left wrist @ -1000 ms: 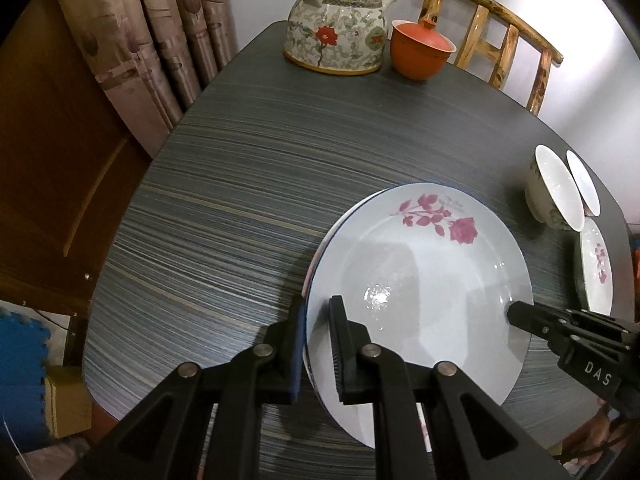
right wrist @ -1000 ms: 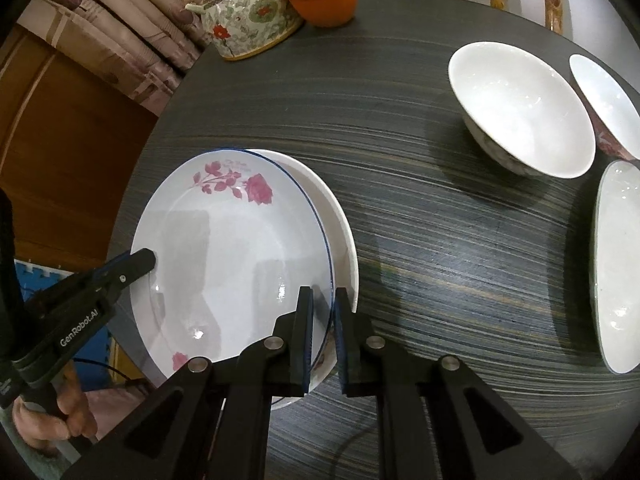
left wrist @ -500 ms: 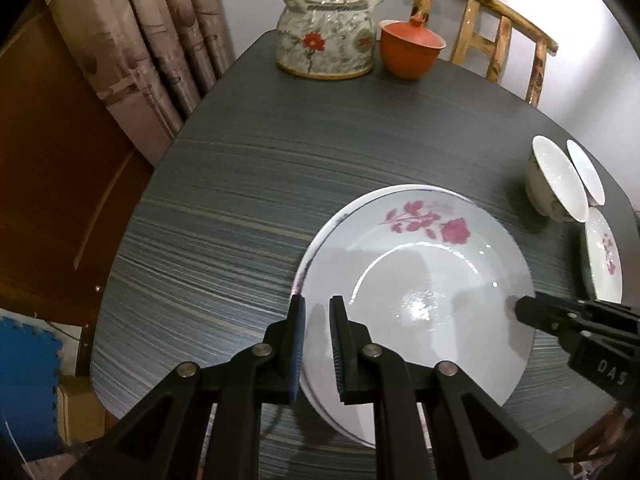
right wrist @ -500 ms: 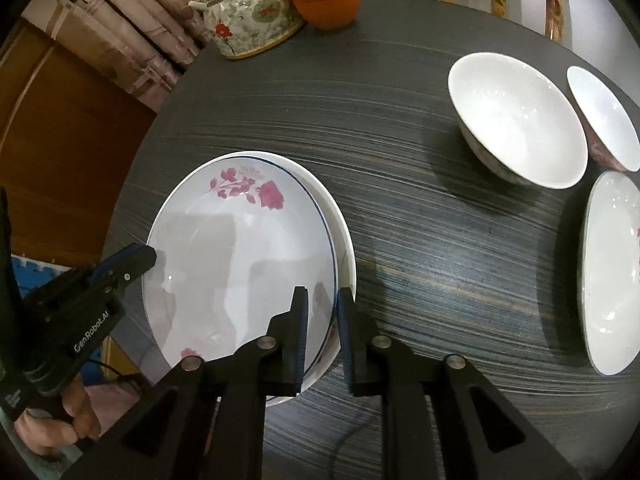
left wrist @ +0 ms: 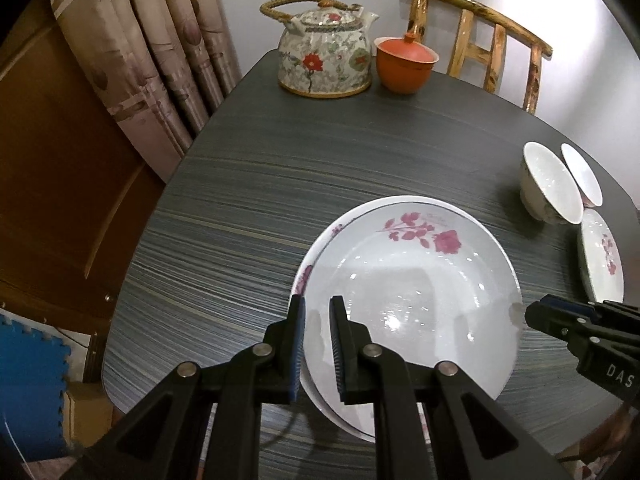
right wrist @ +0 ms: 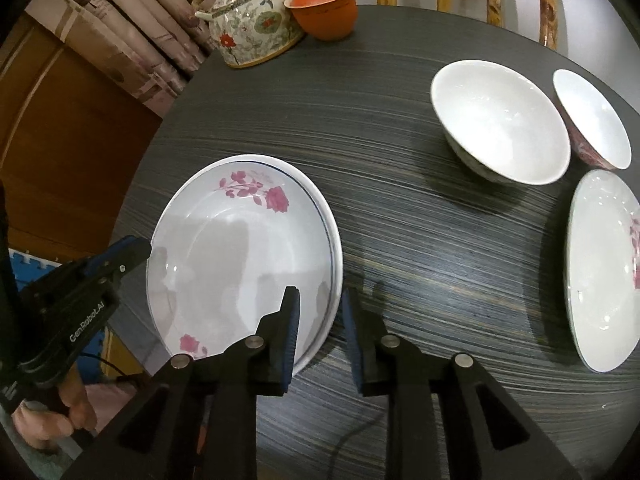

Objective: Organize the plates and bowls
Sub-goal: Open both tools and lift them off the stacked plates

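Two rose-patterned plates stacked near the front edge of the dark striped table (left wrist: pixel 280 160), the top plate (left wrist: pixel 416 280) nested into the lower plate (left wrist: pixel 316 248), whose rim peeks out as a crescent on the far and left side. Left gripper (left wrist: pixel 318 344) straddling the near-left rim of the stack, jaws parted with a clear gap and nothing pinched between the pads. Right gripper (right wrist: pixel 320 332) at the opposite rim, jaws likewise spread apart, wider than the left pair, one finger over the plate edge and the other over bare table; released, gripping nothing. Off to the right, well apart from the stack: a large white bowl (right wrist: pixel 500 120), a smaller pink-sided bowl (right wrist: pixel 592 120) just beside it, and a third plate (right wrist: pixel 604 272) nearer the front. Floral teapot (left wrist: pixel 324 56) and orange lidded cup (left wrist: pixel 404 64) at the far end, not part of the sorting. Glazed ceramic, so probably stiff, fairly heavy for a two-finger pinch, slick under the pads and liable to chip or shatter if dropped or knocked against another piece. Best hold likely on the rim, pads above and below the lip, seated deep enough not to slide off the glaze; for the wide plate, a grip on opposite rims with both grippers seems safer than one. Bowls likely best pinched across the wall at the lip, and lowered gently when nesting.
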{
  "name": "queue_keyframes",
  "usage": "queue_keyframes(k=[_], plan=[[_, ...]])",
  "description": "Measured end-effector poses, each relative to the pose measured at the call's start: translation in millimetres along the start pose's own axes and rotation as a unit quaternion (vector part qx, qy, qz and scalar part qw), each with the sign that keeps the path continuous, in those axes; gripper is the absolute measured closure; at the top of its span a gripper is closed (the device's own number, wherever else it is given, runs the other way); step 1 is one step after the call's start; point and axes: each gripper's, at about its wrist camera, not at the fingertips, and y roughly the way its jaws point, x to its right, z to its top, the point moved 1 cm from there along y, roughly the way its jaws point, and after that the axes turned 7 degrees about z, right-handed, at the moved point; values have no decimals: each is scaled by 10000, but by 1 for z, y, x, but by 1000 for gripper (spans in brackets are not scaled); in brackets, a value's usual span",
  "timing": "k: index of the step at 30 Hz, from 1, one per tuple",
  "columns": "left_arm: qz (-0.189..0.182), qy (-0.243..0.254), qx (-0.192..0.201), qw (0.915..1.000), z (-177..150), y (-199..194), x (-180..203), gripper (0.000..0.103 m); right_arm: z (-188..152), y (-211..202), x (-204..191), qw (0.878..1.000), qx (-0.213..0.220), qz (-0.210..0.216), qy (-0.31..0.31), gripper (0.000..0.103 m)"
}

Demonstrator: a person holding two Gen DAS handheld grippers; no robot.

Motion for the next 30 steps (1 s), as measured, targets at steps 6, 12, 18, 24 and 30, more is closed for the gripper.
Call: queue_keyframes(k=[6, 12, 18, 24, 30], plan=[[-43, 210, 76, 9997, -2, -13, 19, 88, -12, -17, 22, 9999, 88, 6, 56, 80], [-316, 434, 86, 9985, 0, -29, 50, 84, -31, -47, 59, 9995, 211, -139, 207, 80], [-642, 599, 31, 9961, 1, -41, 91, 84, -41, -86, 112, 9964, 426, -430, 597, 79], [-921, 801, -114, 9925, 5, -48, 139, 84, -48, -119, 173, 9903, 568, -713, 1051, 79], [-1222, 1076, -254, 9863, 18, -52, 189, 84, -54, -141, 225, 9842, 629, -728, 1486, 79]])
